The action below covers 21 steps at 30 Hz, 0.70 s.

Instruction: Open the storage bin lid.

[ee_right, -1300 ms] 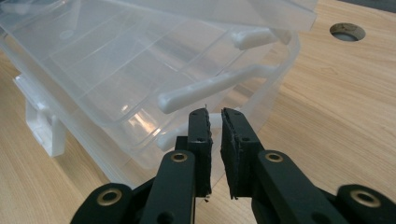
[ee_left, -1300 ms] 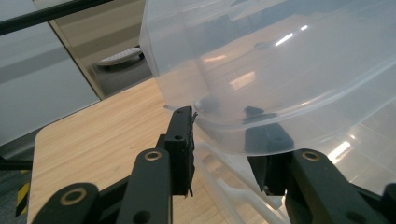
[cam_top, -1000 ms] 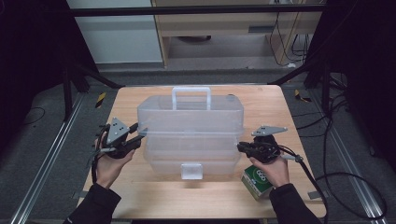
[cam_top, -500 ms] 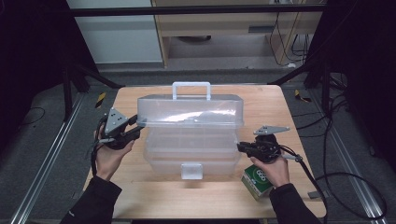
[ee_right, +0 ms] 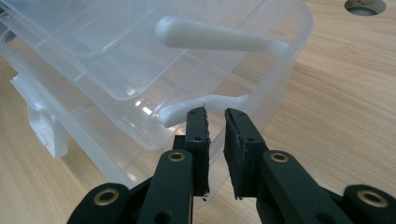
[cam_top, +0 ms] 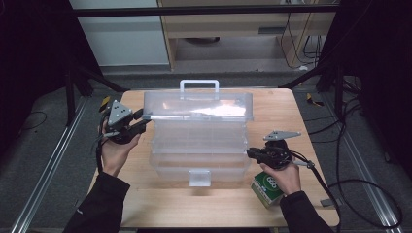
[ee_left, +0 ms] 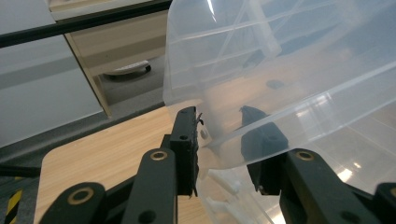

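from above, the clear plastic box (cam_top: 199, 145) sits in the middle of the wooden table (cam_top: 301, 121), and i place everything by it. its lid (cam_top: 199, 108) stands raised over the box's far half, white handle (cam_top: 199, 86) at the far edge, with tiered trays showing below and the front latch (cam_top: 199, 177) at the near edge. my left tool (cam_top: 138, 121) is at the box's left side, at the lid's left corner, lifted off the table. my right tool (cam_top: 251, 154) is at the box's right side, low by the bottom tub's corner. a green carton (cam_top: 267, 187) lies just right of the box's near right corner, under my right wrist. bare table runs in a narrow strip left of the box, a wider one right of it, and a band in front.

in the left gripper view, my left tool (ee_left: 219, 140) has its jaws astride the lid's (ee_left: 280, 70) lower edge: one pad is against the outside of the wall, the other shows through the plastic, inside. the jaws have just been closing, and i cannot tell whether they truly pinch the edge. table (ee_left: 102, 144) lies open left of the box.

in the right gripper view, my right tool (ee_right: 215, 135) is nearly closed with a slim gap and nothing in it, its tips at the box's (ee_right: 140, 70) rounded corner rim. a white tray arm (ee_right: 219, 37) crosses above. open table (ee_right: 345, 93) spreads right of the box.
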Each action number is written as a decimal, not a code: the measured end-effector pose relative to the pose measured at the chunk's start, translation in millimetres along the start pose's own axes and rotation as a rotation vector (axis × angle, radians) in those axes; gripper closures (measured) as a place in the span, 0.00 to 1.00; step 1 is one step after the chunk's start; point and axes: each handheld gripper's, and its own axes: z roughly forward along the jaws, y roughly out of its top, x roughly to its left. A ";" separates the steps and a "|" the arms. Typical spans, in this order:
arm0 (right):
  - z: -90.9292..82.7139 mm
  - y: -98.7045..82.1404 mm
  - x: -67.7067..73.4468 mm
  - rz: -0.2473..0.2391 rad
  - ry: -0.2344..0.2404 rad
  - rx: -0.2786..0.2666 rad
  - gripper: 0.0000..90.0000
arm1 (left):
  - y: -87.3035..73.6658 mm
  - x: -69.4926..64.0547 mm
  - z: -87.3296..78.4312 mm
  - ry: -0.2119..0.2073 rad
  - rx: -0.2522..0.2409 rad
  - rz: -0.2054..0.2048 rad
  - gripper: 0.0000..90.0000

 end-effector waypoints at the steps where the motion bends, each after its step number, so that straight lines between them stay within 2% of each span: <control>1: 0.1 0.0 0.0 -0.005 -0.003 0.000 0.88 | 1.2 0.6 0.9 0.002 -0.003 -0.001 0.73; 6: 0.0 0.0 0.4 -0.008 -0.005 0.002 0.88 | 7.8 3.8 6.5 0.013 -0.016 -0.019 0.74; 14: -0.1 -0.2 1.4 -0.010 -0.010 0.001 0.88 | 22.6 8.8 15.6 0.042 0.005 -0.002 0.76; 21: 0.0 -0.1 1.3 -0.010 -0.010 0.001 0.88 | 29.4 11.1 23.2 0.064 0.002 -0.016 0.78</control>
